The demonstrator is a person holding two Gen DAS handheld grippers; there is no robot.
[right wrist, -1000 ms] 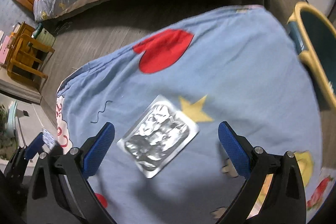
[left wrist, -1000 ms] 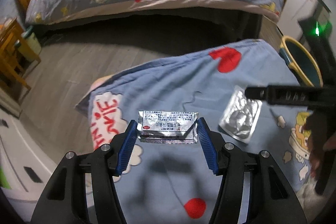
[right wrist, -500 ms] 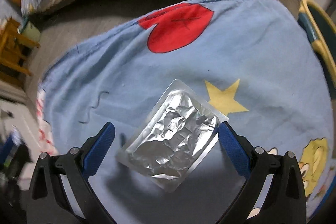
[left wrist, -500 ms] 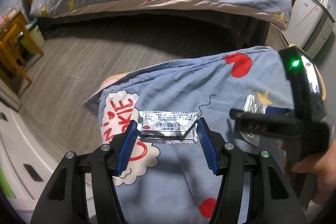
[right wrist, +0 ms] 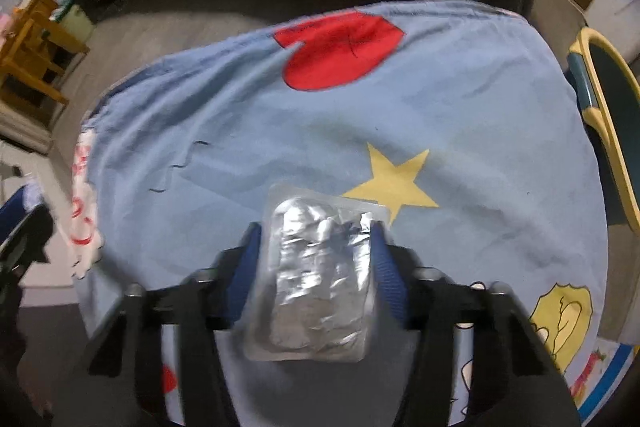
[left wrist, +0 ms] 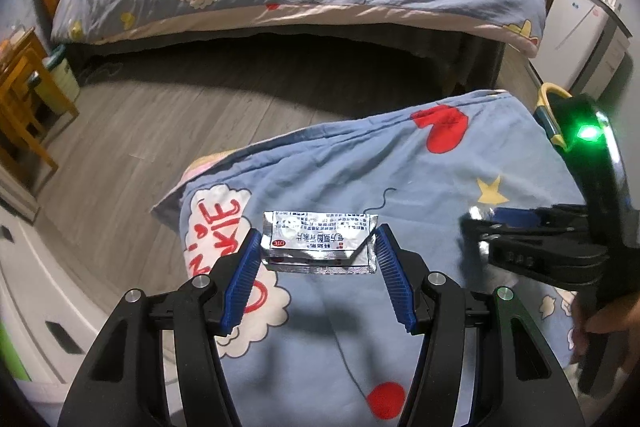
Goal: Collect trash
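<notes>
right gripper (right wrist: 316,251): jaws closing, foil blister pack (right wrist: 316,275) caught between pads, long axis along fingers, over blue quilt (right wrist: 460,99) | left gripper (left wrist: 316,259): printed sachet (left wrist: 320,241) gripped crosswise | bin (right wrist: 608,123) seen rightward, nearer the right gripper

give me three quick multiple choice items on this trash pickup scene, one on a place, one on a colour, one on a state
1. Where is the yellow star on the blue blanket?
A. just beyond the foil pack
B. on the floor
C. on the wooden chair

2. What colour are the left tool's pads?
A. green
B. blue
C. white

3. What is in the left tool?
A. nothing
B. a cup
C. a printed sachet

Answers:
1. A, the star sits just beyond the foil pack between the closing pads of the right tool.
2. B, both ribbed pads are blue.
3. C, the printed sachet spans the gap between its pads.
</notes>
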